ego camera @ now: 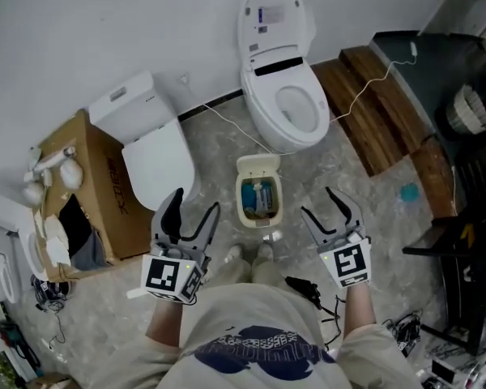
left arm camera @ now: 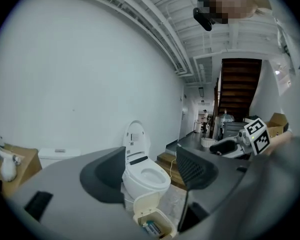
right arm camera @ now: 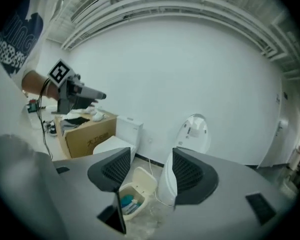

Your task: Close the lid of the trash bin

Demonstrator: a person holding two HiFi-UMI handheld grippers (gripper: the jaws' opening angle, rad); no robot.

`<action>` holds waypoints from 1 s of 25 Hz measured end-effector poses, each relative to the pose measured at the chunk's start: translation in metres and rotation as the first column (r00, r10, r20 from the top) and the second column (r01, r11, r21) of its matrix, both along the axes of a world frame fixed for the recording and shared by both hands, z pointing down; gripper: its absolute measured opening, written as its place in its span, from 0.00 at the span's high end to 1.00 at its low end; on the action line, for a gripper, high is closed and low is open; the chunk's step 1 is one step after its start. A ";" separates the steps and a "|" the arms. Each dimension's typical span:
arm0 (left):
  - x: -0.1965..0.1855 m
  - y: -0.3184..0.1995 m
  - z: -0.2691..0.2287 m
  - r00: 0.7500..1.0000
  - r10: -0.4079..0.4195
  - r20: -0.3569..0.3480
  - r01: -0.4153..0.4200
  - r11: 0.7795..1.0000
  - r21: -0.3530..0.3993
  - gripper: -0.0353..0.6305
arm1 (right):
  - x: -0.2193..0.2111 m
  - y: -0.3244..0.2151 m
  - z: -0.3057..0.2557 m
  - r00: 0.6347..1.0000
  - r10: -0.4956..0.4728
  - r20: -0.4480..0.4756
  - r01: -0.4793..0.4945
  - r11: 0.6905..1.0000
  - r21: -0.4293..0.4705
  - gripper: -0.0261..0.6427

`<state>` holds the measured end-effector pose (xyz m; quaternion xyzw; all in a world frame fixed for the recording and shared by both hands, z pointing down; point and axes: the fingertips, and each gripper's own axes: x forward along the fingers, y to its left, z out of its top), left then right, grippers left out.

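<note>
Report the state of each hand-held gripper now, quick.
Left hand-held gripper: open, holding nothing.
Right hand-held gripper: open, holding nothing.

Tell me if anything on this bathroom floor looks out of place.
The small trash bin stands with its lid flipped up, rubbish showing. A white cable trails loose across the floor past the toilet.

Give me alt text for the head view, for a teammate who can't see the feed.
Seen from above, a small cream trash bin stands with its lid open and rubbish inside. The left gripper and right gripper hover either side of it, both open and empty. A toilet with its seat cover raised stands behind the bin.
</note>
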<state>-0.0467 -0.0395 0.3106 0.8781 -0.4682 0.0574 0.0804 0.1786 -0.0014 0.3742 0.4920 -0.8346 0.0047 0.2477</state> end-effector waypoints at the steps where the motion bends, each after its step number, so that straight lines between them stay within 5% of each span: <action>1: -0.004 -0.004 -0.001 1.000 -0.007 -0.003 0.007 1.000 0.000 0.49 | -0.005 -0.006 0.014 0.998 -0.044 -0.039 0.042 0.999 -0.034 0.56; 10: -0.024 -0.038 0.010 0.998 -0.061 -0.028 0.061 0.998 0.005 0.49 | -0.030 -0.106 0.169 0.902 -0.373 -0.217 0.283 0.891 -0.356 0.53; 20: -0.022 -0.077 0.076 0.990 -0.141 0.007 0.141 0.989 -0.051 0.49 | -0.055 -0.192 0.342 0.754 -0.602 -0.264 0.327 0.692 -0.644 0.54; 25: -0.015 -0.099 0.097 0.989 -0.149 0.016 0.149 0.987 -0.063 0.49 | -0.056 -0.204 0.389 0.722 -0.639 -0.264 0.316 0.645 -0.696 0.55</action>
